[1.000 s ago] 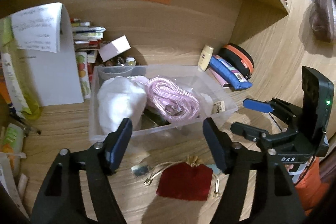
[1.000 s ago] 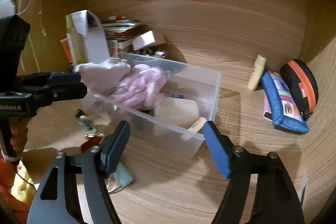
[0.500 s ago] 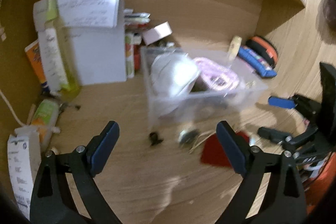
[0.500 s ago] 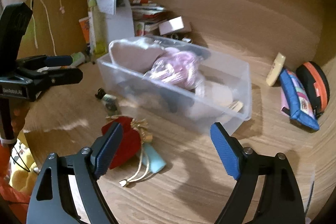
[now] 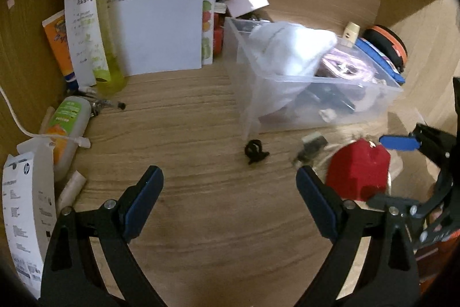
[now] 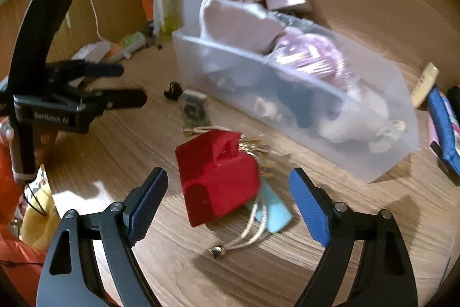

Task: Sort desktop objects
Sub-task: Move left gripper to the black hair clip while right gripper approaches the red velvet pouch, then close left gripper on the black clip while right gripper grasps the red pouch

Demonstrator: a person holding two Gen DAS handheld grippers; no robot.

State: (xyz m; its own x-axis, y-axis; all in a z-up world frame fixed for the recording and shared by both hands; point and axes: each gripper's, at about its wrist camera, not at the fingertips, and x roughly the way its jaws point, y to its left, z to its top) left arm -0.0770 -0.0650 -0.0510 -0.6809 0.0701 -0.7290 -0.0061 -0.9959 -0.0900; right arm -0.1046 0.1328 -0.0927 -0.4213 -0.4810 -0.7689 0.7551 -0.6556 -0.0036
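A red velvet pouch (image 6: 218, 177) with a gold cord (image 6: 253, 232) lies on the wooden desk, partly over a light blue card (image 6: 276, 212). My right gripper (image 6: 228, 180) hovers over it, open, its pads apart from the pouch on either side. A clear plastic bin (image 6: 373, 140) behind holds a white bag and pink cord. My left gripper (image 5: 228, 186) is open over bare wood, with a small black clip (image 5: 254, 151) and a little packet (image 5: 310, 146) ahead of it. The pouch (image 5: 359, 171) and bin (image 5: 316, 105) sit to its right.
At the left stand a yellow-green spray bottle (image 5: 97, 28), an orange tube (image 5: 59, 45) and papers (image 5: 161, 28). A lotion bottle (image 5: 67, 120), a white cable (image 5: 17, 117) and a receipt (image 5: 23, 220) lie near them. Pencil cases (image 6: 442, 128) lie right of the bin.
Both grippers have opened wider and dropped toward the desk. The left view swung left to the bare wood before the bin. The right view came down over the red pouch.
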